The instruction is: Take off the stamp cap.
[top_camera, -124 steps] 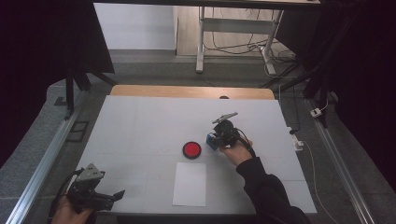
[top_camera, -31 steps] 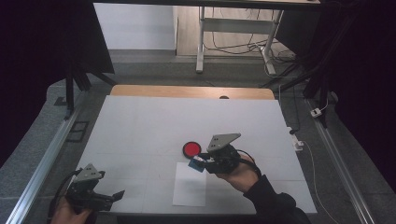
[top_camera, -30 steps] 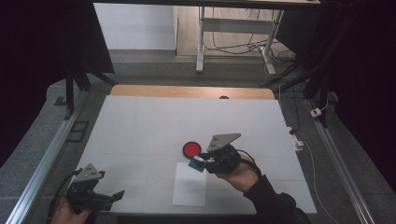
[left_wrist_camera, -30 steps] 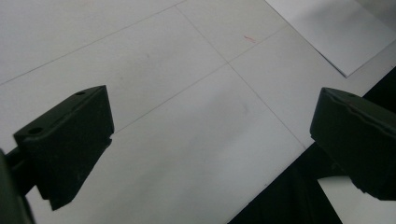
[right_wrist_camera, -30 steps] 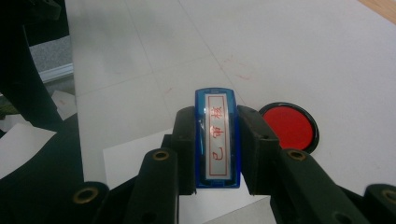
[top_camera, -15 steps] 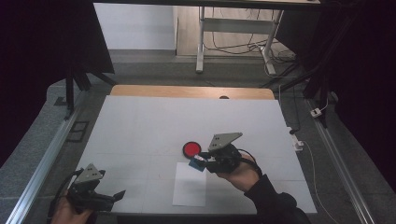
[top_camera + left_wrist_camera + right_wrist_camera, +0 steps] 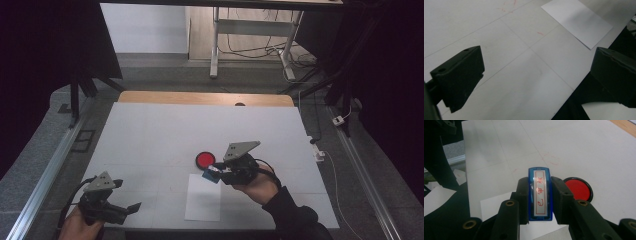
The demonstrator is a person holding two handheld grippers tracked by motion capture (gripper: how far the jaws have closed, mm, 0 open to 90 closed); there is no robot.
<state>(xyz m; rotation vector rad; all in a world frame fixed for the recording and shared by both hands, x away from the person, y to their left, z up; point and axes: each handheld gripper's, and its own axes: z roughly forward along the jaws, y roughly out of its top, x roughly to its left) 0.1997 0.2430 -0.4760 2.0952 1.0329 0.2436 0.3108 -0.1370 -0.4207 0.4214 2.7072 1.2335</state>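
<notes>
Fingers [image 7: 539, 202] around blue stamp [image 7: 540, 195]

The only writing that can be read stands on the small blue plastic stamp [image 7: 540, 194] with a white label on its top face, clamped between the jaws of the right hand-held gripper [image 7: 540, 202]. Inside a thin red frame the label carries three red Chinese characters in a column; they look like 已审核, though the print is somewhat soft.
</notes>
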